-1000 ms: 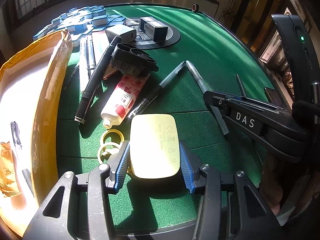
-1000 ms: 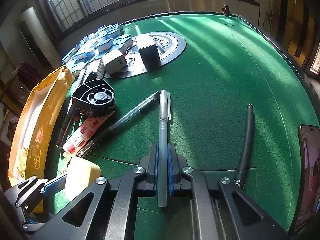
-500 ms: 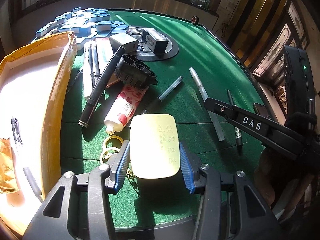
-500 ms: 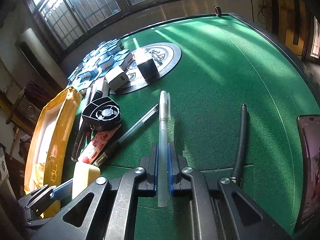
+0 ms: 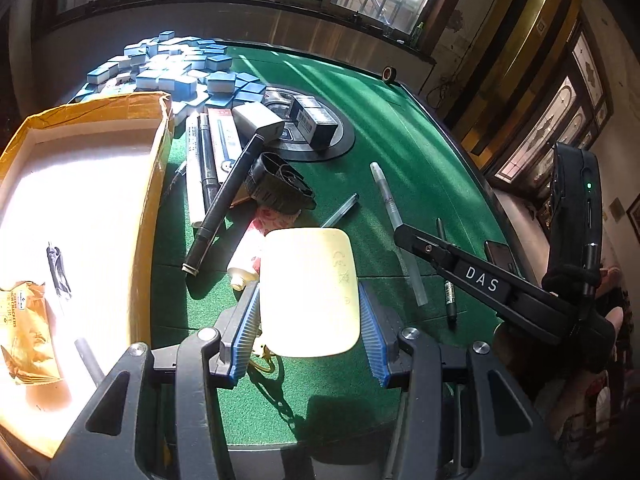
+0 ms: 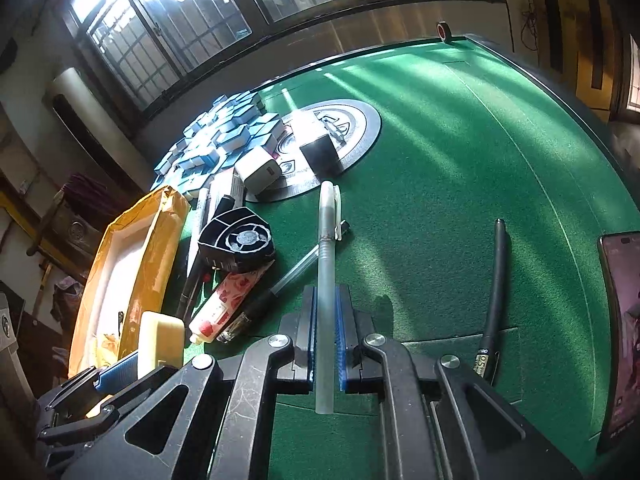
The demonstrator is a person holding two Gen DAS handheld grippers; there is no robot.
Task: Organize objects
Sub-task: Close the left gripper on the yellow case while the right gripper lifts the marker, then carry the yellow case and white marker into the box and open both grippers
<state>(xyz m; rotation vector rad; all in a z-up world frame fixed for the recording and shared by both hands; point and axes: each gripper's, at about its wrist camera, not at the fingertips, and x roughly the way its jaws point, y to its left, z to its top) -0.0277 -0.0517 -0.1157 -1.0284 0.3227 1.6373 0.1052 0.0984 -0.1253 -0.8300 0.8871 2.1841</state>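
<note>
The left gripper (image 5: 308,316) has its jaws clamped on a pale yellow case (image 5: 310,288), low in the frame's centre above the green bench (image 5: 400,152). The right gripper (image 6: 326,344) is clamped on a translucent pen (image 6: 326,280), centre frame.

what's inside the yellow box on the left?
In the box: a gold snack packet and a dark pen on its white floor. Glare washes out the middle, and the near corner is hidden behind the left tongs.

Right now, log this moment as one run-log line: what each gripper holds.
left gripper: shut on pale yellow case | right gripper: shut on translucent pen | both held over green table | cardboard box: open
</note>
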